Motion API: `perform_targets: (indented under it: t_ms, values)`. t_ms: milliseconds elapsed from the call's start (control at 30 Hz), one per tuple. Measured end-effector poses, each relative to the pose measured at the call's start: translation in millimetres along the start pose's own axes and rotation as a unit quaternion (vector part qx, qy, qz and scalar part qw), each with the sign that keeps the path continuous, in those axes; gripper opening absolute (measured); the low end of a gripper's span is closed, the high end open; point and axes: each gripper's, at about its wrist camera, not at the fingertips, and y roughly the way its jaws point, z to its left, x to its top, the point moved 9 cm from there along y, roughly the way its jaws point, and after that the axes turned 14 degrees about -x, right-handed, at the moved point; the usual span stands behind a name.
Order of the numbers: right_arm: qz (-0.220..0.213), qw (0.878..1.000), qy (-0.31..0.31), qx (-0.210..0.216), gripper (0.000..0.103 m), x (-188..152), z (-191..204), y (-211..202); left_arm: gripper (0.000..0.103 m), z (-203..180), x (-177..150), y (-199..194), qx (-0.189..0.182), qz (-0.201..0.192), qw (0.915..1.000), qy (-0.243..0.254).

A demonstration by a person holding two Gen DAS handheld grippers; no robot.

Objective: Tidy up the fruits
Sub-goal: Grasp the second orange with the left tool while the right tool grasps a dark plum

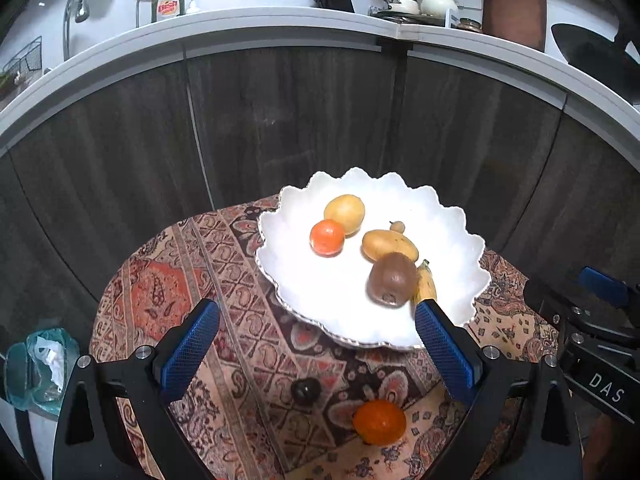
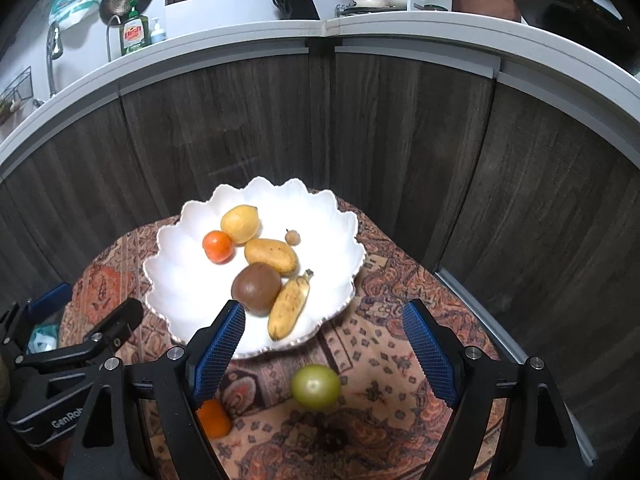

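Observation:
A white scalloped bowl (image 1: 304, 304) (image 2: 176, 280) on a patterned round table holds a yellow lemon (image 1: 345, 213), a small orange (image 1: 327, 237), a mango (image 1: 389, 245), a brown round fruit (image 1: 392, 284), a small banana (image 2: 289, 305) and a tiny brown fruit (image 2: 292, 237). On the cloth lie an orange (image 1: 379, 422) (image 2: 214, 418), a small dark fruit (image 1: 305, 391) and a green fruit (image 2: 316, 386). My left gripper (image 1: 318, 352) is open above the orange and dark fruit. My right gripper (image 2: 324, 352) is open above the green fruit.
The patterned tablecloth (image 1: 168, 300) covers a small round table in front of dark wood cabinets (image 1: 280, 120). A kitchen counter (image 1: 280, 20) with a dish soap bottle, pots and a cutting board runs behind. A bin with a plastic bag (image 1: 40, 368) stands at the left.

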Motion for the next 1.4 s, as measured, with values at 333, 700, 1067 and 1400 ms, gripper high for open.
perform_targets:
  t_ms: [333,700,1067,1400]
  values:
    - [0.000,1.000,-0.007,-0.011,0.082,-26.7,-15.4,-4.8,0.099,-16.2,-32.1,1.2,-0.016,0.012,0.9998,0.000]
    - [0.008,1.000,-0.007,-0.014,0.082,-58.8,-16.2,14.4,0.090,-21.8,-72.1,18.3,-0.019,0.030,0.9994,-0.003]
    - [0.021,0.999,-0.022,-0.011,0.082,-77.8,-9.1,31.4,0.076,-22.5,-97.2,36.7,-0.029,0.050,0.9983,-0.008]
    - [0.025,0.999,-0.024,-0.019,0.082,-79.3,-13.2,37.9,0.070,-35.3,-106.2,51.3,-0.039,0.062,0.9973,0.007]
